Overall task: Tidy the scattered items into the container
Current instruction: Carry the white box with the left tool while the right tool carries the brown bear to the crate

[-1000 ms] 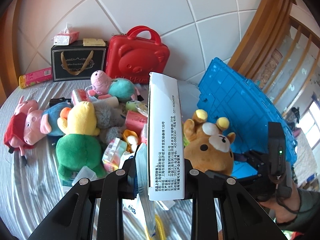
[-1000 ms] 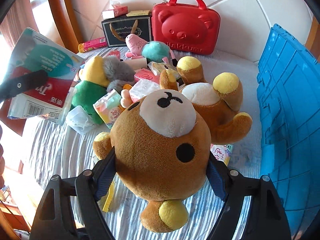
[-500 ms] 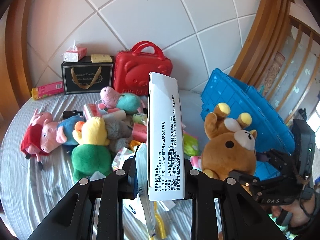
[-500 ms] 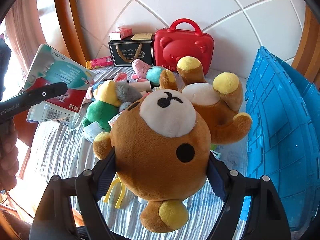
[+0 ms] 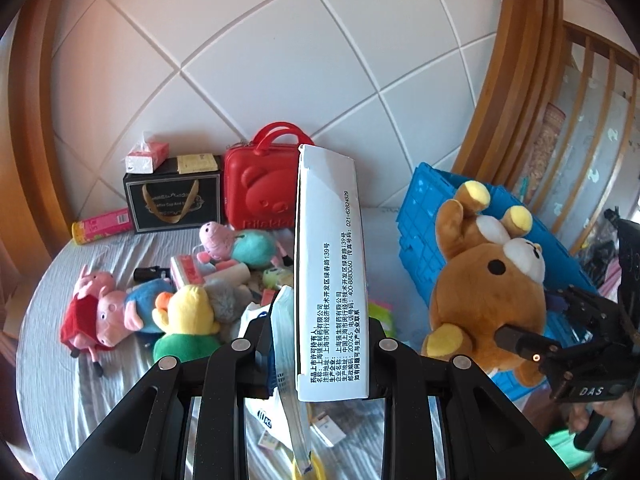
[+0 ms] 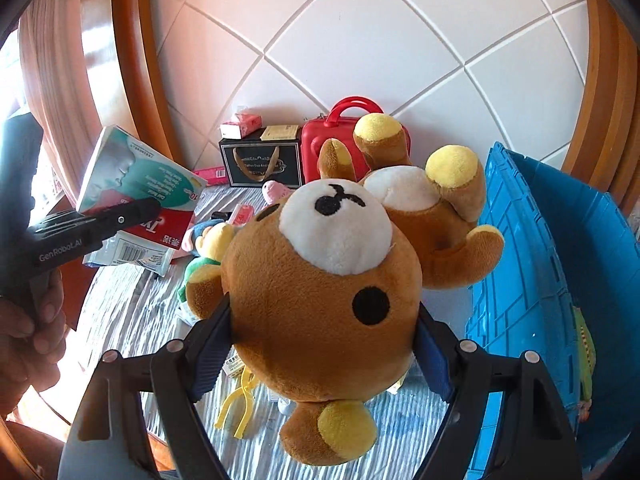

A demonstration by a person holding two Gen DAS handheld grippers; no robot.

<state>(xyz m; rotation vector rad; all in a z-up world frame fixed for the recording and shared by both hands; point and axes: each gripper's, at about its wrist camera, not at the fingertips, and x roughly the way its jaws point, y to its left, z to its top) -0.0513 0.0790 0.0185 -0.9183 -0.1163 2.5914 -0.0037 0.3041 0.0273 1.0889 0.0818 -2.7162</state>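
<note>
At the right edge of the right-wrist frame stands the blue crate [image 6: 560, 280], rigid ribbed plastic, its open mouth waiting for the clutter. Filling the frame's centre, the plush bear [image 6: 324, 300] hangs clamped at the head by the right tool [image 6: 324, 344], held clear of the bed [image 6: 120, 300] probably for carrying to the crate. In the left-wrist frame's centre, the left tool [image 5: 316, 348] grips a flat white medicine box [image 5: 330, 264], stiff cardboard on edge, with a thin packet [image 5: 286, 344] pinched alongside.
</note>
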